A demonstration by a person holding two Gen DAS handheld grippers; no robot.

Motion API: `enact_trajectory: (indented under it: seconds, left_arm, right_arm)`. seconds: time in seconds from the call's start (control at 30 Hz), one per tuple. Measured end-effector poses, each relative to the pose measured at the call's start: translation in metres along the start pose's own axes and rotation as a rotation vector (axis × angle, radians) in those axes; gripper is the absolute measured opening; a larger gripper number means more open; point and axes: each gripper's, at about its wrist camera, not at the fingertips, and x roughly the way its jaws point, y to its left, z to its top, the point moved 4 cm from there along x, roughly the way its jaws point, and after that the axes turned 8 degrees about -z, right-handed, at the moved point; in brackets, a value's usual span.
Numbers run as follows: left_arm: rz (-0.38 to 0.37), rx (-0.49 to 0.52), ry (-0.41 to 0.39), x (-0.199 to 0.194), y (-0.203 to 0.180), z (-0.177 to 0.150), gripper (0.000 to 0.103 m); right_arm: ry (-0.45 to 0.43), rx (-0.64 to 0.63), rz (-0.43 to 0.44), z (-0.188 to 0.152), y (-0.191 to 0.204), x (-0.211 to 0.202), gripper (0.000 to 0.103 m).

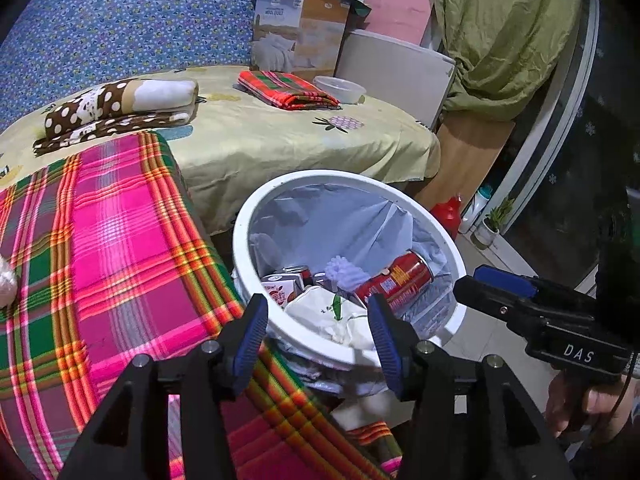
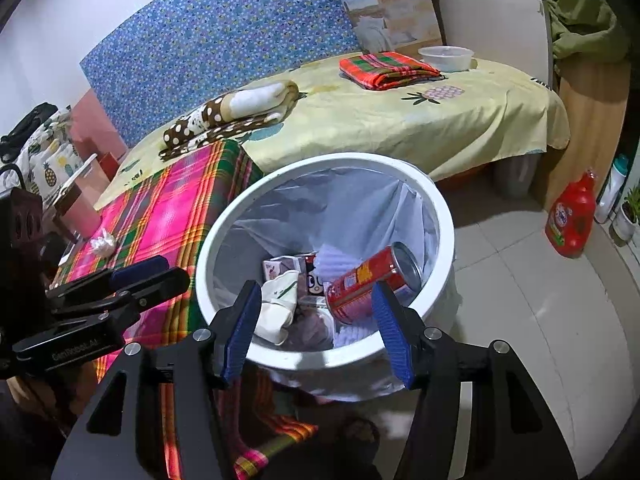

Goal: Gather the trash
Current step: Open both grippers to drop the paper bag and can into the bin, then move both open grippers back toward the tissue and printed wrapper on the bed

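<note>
A white trash bin (image 1: 256, 216) with a pale plastic liner stands beside the table; it also shows in the right wrist view (image 2: 224, 216). Inside lie a red can (image 1: 394, 278) (image 2: 368, 280), small cartons (image 1: 280, 286) (image 2: 280, 266) and crumpled white paper (image 1: 320, 312) (image 2: 278, 300). My left gripper (image 1: 318, 340) is open and empty over the bin's near rim. My right gripper (image 2: 316, 330) is open and empty over the near rim too. A crumpled white wad (image 2: 103, 243) lies on the pink plaid cloth (image 2: 168, 208), left of the bin; it shows at the left edge of the left wrist view (image 1: 6, 280).
The pink plaid cloth (image 1: 100, 248) covers the near table. A yellow sheet (image 1: 280, 136) covers a bed with a folded dotted blanket (image 1: 120, 108), a folded plaid cloth (image 1: 288, 88) and a plastic tub (image 1: 340, 88). A red detergent jug (image 2: 570, 216) stands on the tiled floor.
</note>
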Motion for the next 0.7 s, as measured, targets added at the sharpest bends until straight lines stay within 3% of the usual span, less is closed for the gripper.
enact_trajectory:
  seconds: [0.43, 0.7]
  left_arm:
    - [0.097, -0.057, -0.066, -0.054, 0.019, -0.025, 0.054]
    - [0.148, -0.104, -0.109, -0.089, 0.035, -0.042, 0.054]
  right_arm:
    - [-0.053, -0.054, 0.115, -0.008, 0.040, -0.022, 0.059]
    - [-0.038, -0.083, 0.167, -0.017, 0.071, -0.026, 0.059]
